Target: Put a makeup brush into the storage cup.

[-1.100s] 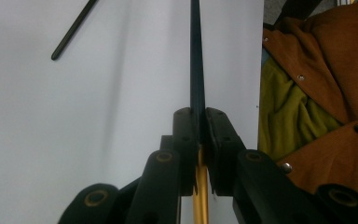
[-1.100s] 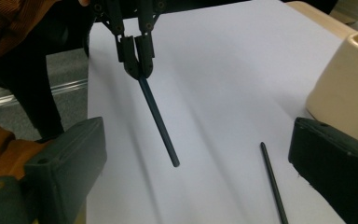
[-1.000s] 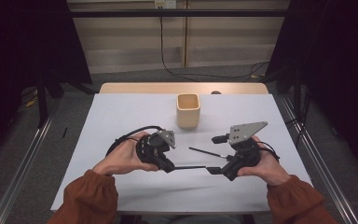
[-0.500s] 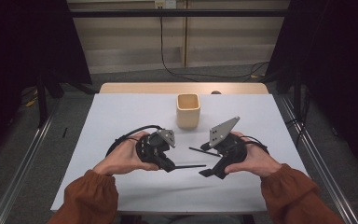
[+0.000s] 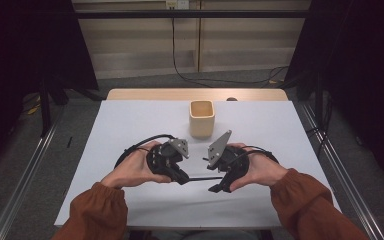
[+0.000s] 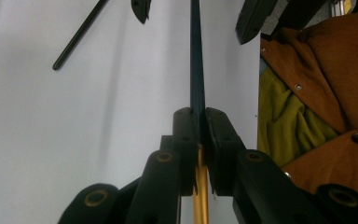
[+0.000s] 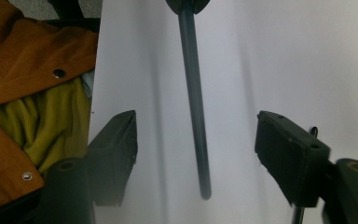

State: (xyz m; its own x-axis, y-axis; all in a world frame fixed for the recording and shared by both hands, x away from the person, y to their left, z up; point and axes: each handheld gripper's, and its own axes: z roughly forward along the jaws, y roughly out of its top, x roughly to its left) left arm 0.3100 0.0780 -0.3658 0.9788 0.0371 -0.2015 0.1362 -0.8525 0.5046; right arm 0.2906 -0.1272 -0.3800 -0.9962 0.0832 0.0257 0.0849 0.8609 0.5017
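Note:
My left gripper [image 5: 184, 178] is shut on a thin dark rod [image 5: 204, 178] with a gold rear section [image 6: 200, 186]. It holds the rod level just above the white table, pointing toward my right gripper [image 5: 221, 183]. In the left gripper view the pads [image 6: 186, 126] pinch the rod [image 6: 196, 56]. In the right gripper view the rod [image 7: 193, 93] runs down between the two jaws, and its free end hangs in the gap clear of both pads [image 7: 121, 140]. The right jaws have just been closing and stand apart.
A tan square cup [image 5: 202, 118] stands upright behind the grippers at mid-table. A second thin black rod [image 6: 77, 37] lies loose on the white table [image 5: 130, 125]. The person's rust-orange sleeves [image 5: 300, 200] come over the near edge.
The right hand has moved left toward the left gripper, bringing its jaws around the rod's free end, and they have narrowed. The left hand has kept still.

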